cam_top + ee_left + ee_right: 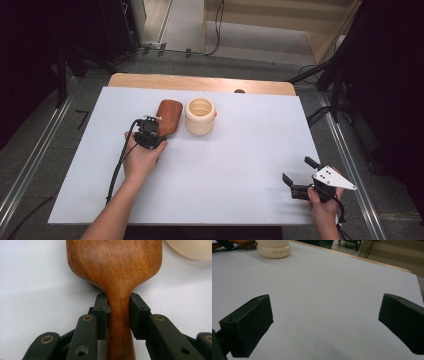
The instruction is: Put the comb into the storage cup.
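Two grippers on the table, but only one is busy right now. The left gripper point(150, 134) has its black jaws pinched tight on the narrow neck of a reddish-brown wooden brush point(169, 116), right where the handle widens into the flat oval head; the left gripper view shows the brush point(117, 272) squeezed from both sides. The brush lies flat on the pale blue-white table sheet point(240, 165), at about 11 o'clock from the sheet's middle, with its head pointing to 12. Just beside it, at its 3 o'clock, stands a cream ribbed round pot point(200, 116), open on top, very near the brush head, though whether they touch is hard to tell.

The right gripper point(299, 179) sits idle down at 4 o'clock, jaws spread wide with nothing between them.

So the grab looks done and the lift hasn't started. Next move probably calls for raising the brush straight up, keeping the head from knocking that pot.
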`<state>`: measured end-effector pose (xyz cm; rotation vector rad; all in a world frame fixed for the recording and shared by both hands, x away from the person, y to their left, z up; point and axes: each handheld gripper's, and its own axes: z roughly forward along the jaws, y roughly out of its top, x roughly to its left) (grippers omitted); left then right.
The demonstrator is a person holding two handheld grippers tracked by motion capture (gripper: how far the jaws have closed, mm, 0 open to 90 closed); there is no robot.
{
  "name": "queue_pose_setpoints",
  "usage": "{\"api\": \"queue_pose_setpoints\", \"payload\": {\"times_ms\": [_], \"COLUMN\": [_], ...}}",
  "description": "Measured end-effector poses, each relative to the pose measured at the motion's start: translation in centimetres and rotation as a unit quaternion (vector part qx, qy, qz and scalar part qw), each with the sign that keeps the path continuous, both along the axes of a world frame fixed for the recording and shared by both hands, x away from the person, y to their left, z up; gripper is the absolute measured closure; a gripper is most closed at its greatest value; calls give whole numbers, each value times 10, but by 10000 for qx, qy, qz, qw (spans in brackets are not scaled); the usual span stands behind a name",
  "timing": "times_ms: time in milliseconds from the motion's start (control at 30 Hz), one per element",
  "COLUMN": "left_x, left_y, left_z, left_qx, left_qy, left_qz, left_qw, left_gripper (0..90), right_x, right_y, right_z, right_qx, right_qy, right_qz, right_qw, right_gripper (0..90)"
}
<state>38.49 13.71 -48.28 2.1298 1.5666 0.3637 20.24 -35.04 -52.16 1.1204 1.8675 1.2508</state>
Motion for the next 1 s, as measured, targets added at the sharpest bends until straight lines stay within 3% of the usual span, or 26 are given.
{"api": "queue_pose_setpoints", "payload": {"times_ms": [300,733,867,1000], "left_x": [-5,-11,-11,-14], "left_y": [2,7,10,15], "left_z": [-3,-6,-5,3], "left_qx": [-144,-193,-289,-439], "left_qy": [-200,-458,-526,-732], "left_qz": [84,-111,-77,-22], "left_qw": [9997,9987,9982,9963], "left_gripper": [722,724,724,723], "right_x": [0,0,0,0], "right_y": [0,0,0,0], "right_z": [0,0,0,0], "right_qx": [-43,-41,-30,-23], "right_qy": [-10,-9,-39,-38], "right_qz": [13,-6,-30,-35], "right_qw": [10000,10000,10000,10000], "right_gripper": [0,0,0,0]}}
